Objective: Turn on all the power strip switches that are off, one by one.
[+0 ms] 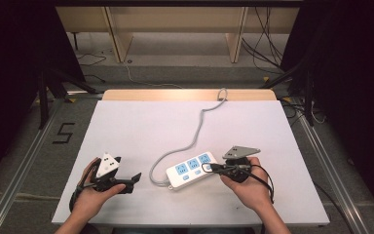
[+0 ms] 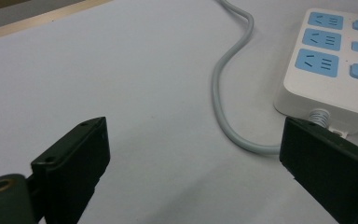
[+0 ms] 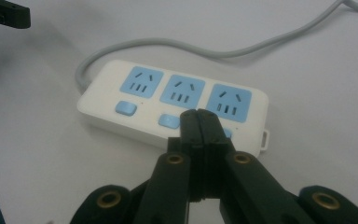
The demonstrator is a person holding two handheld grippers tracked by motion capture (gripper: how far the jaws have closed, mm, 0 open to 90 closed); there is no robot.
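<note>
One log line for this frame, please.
left tongs: open, off the power strip | right tongs: shut, empty, tips over strip's switch row | strip: flat on table

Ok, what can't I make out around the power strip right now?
- Third blue switch on the white plastic three-socket power strip: right gripper view, hidden behind the shut right gripper.
- Grey cable: high view, its plug end drops past the table's far edge.
- Strip's cable end: left gripper view, partly behind one black finger of the left gripper.
</note>
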